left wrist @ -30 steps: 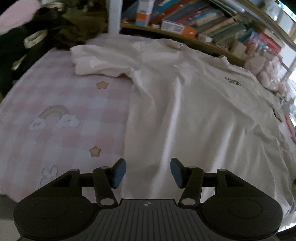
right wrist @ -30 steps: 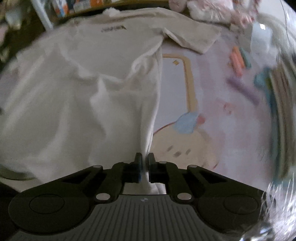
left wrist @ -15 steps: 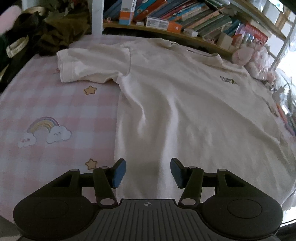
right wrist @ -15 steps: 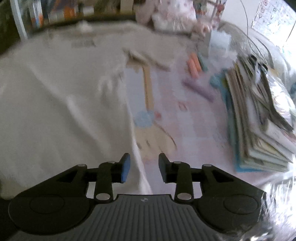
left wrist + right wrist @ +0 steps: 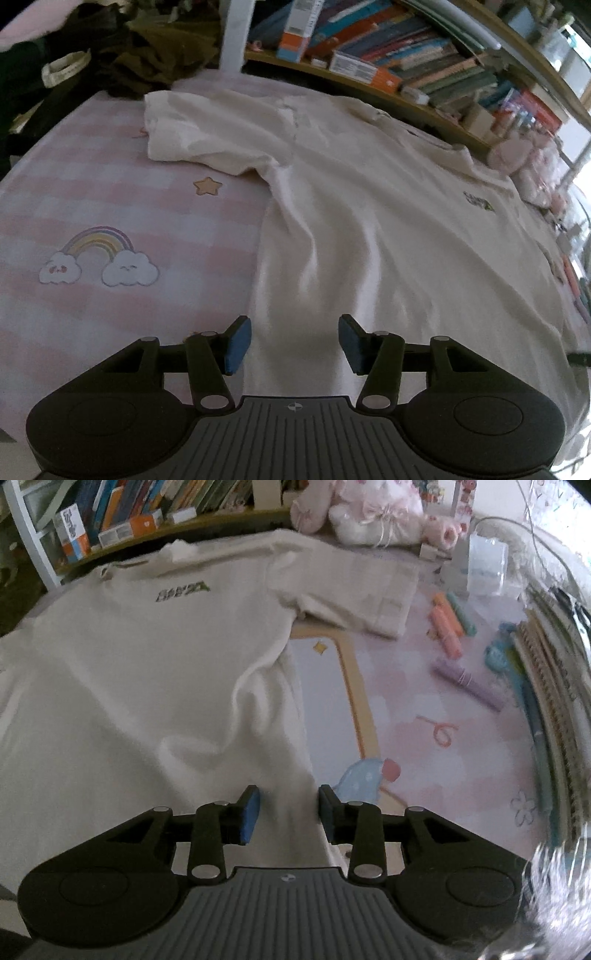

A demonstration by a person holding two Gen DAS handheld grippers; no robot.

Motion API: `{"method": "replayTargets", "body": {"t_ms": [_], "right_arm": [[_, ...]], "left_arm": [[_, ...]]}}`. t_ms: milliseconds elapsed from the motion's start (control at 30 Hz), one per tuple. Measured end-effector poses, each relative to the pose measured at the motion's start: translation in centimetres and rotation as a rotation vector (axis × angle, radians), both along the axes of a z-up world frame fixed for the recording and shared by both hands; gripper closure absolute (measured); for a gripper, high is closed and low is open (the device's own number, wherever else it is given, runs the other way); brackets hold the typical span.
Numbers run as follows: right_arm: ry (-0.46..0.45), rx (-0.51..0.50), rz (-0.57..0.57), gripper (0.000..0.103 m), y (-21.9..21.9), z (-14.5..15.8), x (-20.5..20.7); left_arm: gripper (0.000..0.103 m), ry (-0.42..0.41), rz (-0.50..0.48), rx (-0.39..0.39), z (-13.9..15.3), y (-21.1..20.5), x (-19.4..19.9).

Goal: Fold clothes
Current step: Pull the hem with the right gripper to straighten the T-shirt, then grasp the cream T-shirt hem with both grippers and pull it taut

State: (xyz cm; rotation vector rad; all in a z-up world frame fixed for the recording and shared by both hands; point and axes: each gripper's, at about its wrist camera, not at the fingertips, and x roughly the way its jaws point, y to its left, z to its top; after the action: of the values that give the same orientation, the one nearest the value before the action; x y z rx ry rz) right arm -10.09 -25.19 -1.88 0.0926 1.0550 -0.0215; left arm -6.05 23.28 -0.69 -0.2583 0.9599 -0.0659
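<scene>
A white T-shirt lies spread face up on a pink checked bedspread; all positions below are given relative to the shirt.

Left of the shirt, the bedspread is bare apart from its printed rainbow and star, which leaves open cloth along the shirt's left side seam. The left sleeve lies flat, pointing away from the body, with its cuff edge near a pile of dark clothes at the far left corner. Beyond the collar edge runs a shelf of books, close to the shirt's top edge.

The left gripper hangs over the lower left hem area. Its jaws stand apart and are closing, with shirt fabric below the gap; the blue pads do not press on the cloth.

The right gripper hangs over the shirt's right side edge near the hem. Its jaws stand apart and are closing; the shirt edge runs between the pads without being pinched.

Right of the shirt, the right sleeve lies flat. Past it, the bedspread carries highlighter pens and a stack of notebooks, well apart from the seam. Plush toys sit beyond the right shoulder.
</scene>
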Motion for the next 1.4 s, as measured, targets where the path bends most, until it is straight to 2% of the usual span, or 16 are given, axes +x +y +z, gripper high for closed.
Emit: {"method": "replayTargets", "body": {"t_ms": [33, 67, 100, 167, 267, 333, 367, 433, 467, 600, 667, 767, 867, 1033, 1100, 1400], "right_arm": [[-0.002, -0.004, 0.000, 0.076, 0.1, 0.0, -0.1], [-0.004, -0.008, 0.001, 0.080, 0.1, 0.0, -0.3], [0.001, 0.001, -0.001, 0.091, 0.1, 0.1, -0.4], [0.012, 0.029, -0.001, 0.095, 0.1, 0.2, -0.6], [0.034, 0.078, 0.023, 0.096, 0.7, 0.4, -1.1], [0.040, 0.097, 0.030, 0.095, 1.0, 0.6, -1.2], [0.039, 0.098, 0.025, 0.094, 0.9, 0.7, -1.2], [0.026, 0.112, 0.010, 0.074, 0.4, 1.1, -0.8], [0.006, 0.122, -0.004, 0.069, 0.0, 1.4, -0.3], [-0.068, 0.167, -0.050, 0.069, -1.6, 2.7, 3.2], [-0.079, 0.162, -0.059, 0.069, -2.0, 2.7, 6.0], [-0.071, 0.130, -0.071, 0.070, -1.6, 1.9, 9.6], [-0.054, 0.125, -0.084, 0.070, -1.1, 0.7, 12.8], [-0.041, 0.103, -0.112, 0.092, -1.2, -0.7, 15.6], [-0.047, 0.108, -0.119, 0.095, -1.5, -0.7, 16.1], [-0.081, 0.075, -0.156, 0.096, -1.9, -0.8, 18.5]], "left_arm": [[0.056, 0.002, 0.001, 0.002, -0.1, 0.0, 0.2], [0.065, 0.005, 0.001, 0.004, -0.3, 0.0, 0.5], [0.080, 0.004, 0.006, 0.016, -0.4, -0.1, 0.7], [0.101, 0.006, 0.003, 0.040, -0.5, -0.2, 0.9], [0.101, -0.001, 0.030, 0.095, -0.5, 0.4, 0.8], [0.101, 0.005, 0.071, 0.078, -0.5, 1.4, 0.7], [0.101, 0.013, 0.057, 0.072, -0.4, 1.4, 0.7], [0.097, 0.023, -0.004, 0.087, -0.2, 0.7, 0.8], [0.091, 0.018, -0.028, 0.113, 0.1, 0.3, 0.7], [0.092, -0.040, -0.009, 0.178, 1.0, -0.4, 0.9], [0.092, -0.065, -0.004, 0.163, 1.2, -0.6, 1.3], [0.092, -0.078, -0.029, 0.154, 1.3, -1.6, 2.5], [0.092, -0.069, -0.074, 0.197, 0.7, -2.8, 3.4], [0.092, -0.048, -0.084, 0.201, -0.3, -3.2, 4.4], [0.092, -0.040, -0.079, 0.199, -0.7, -3.1, 4.7], [0.091, -0.041, -0.100, 0.198, -0.8, -3.1, 6.4]]}}
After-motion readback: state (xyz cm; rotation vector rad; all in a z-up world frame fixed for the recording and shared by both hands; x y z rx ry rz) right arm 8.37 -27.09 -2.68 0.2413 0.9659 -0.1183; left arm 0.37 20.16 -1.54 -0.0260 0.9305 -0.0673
